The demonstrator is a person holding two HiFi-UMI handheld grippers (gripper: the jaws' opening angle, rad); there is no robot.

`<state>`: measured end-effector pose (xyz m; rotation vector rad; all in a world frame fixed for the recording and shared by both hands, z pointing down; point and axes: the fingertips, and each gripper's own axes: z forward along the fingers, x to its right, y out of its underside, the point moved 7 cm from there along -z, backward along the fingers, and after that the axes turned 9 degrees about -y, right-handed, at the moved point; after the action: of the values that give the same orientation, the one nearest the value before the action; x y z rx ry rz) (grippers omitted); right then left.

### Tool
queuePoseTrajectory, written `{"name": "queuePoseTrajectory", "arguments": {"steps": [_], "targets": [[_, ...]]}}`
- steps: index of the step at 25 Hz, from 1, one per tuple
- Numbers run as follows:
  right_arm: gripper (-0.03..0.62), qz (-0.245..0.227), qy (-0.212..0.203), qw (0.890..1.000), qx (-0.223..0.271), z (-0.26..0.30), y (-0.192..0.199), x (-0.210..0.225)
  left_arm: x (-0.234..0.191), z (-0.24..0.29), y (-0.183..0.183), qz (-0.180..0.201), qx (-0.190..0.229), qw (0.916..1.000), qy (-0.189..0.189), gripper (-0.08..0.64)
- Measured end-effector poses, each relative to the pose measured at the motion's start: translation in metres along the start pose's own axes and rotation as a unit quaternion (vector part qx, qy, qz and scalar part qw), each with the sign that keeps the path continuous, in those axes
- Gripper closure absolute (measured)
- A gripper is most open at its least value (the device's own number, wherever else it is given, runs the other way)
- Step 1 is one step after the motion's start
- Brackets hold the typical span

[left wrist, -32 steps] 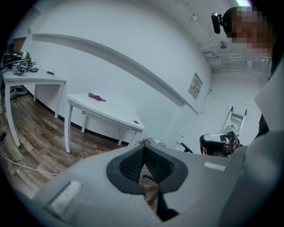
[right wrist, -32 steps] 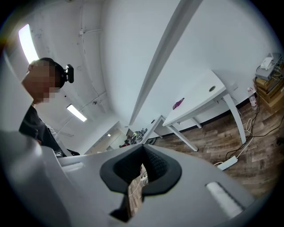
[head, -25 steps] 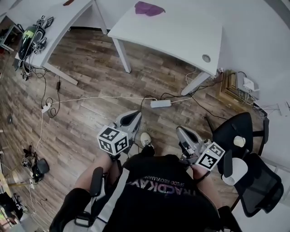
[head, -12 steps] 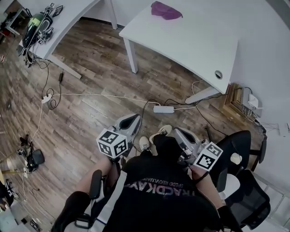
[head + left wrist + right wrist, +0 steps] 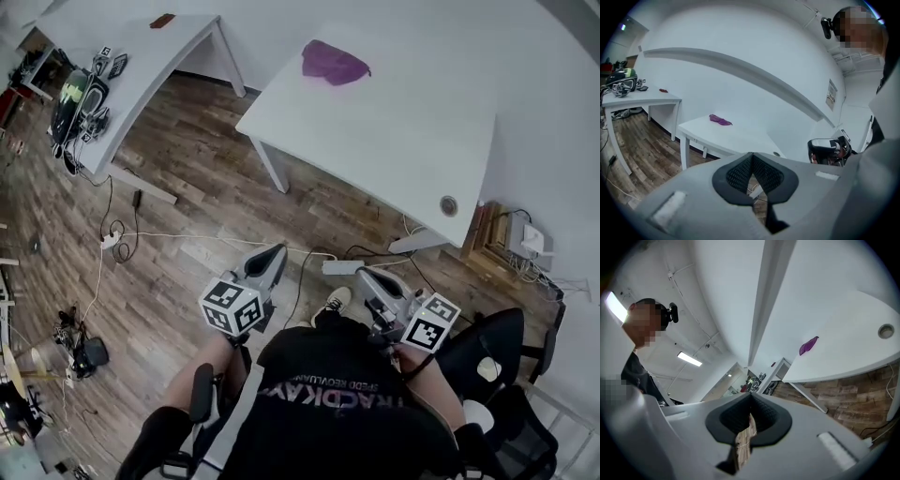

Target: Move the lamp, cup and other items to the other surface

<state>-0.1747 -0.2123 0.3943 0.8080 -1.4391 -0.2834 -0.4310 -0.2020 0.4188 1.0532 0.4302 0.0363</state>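
**Left gripper** (image 5: 277, 255): held low in front of the person, over the wood floor (image 5: 197, 187). Its fingers (image 5: 738, 176) were closed together with nothing between them.

**Right gripper** (image 5: 366, 277): held beside the left one. Its fingers (image 5: 764, 416) met at the tips and were likewise empty.

**Purple cloth** (image 5: 334, 64): lay crumpled near the far edge of the white surface (image 5: 403, 141), well apart from both grippers.

**Cable grommet** (image 5: 449, 205): set in the near right corner of that surface.

**Second white surface** (image 5: 150, 56): stood to the left. It carried green-and-black gear (image 5: 73, 94), of a kind that could not be told, and a small red item (image 5: 162, 21).

**Power strip** (image 5: 344, 267): lay on the floor, seen between the two grippers, with cables trailing leftward.

**Black chair** (image 5: 497, 342): stood at the person's right, near the right gripper.
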Motion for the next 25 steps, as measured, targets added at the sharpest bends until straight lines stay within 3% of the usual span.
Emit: {"name": "queuePoseTrajectory", "arguments": {"steps": [6, 13, 18, 25], "targets": [[0.589, -0.004, 0.002, 1.0, 0.014, -0.004, -0.039, 0.029, 0.005, 0.051, -0.03, 0.009, 0.002, 0.9999, 0.004, 0.554], [0.589, -0.017, 0.029, 0.998, 0.06, -0.009, -0.074, 0.056, 0.005, 0.112, -0.066, 0.046, -0.003, 0.9981, 0.04, 0.554], [0.588, -0.03, 0.079, 0.99, 0.114, -0.011, -0.101, 0.084, -0.017, 0.178, -0.107, 0.064, -0.002, 0.9952, 0.074, 0.554], [0.589, -0.045, 0.157, 0.97, 0.181, 0.021, -0.15, 0.118, -0.059, 0.287, -0.175, 0.093, -0.023, 0.9867, 0.131, 0.554]]}}
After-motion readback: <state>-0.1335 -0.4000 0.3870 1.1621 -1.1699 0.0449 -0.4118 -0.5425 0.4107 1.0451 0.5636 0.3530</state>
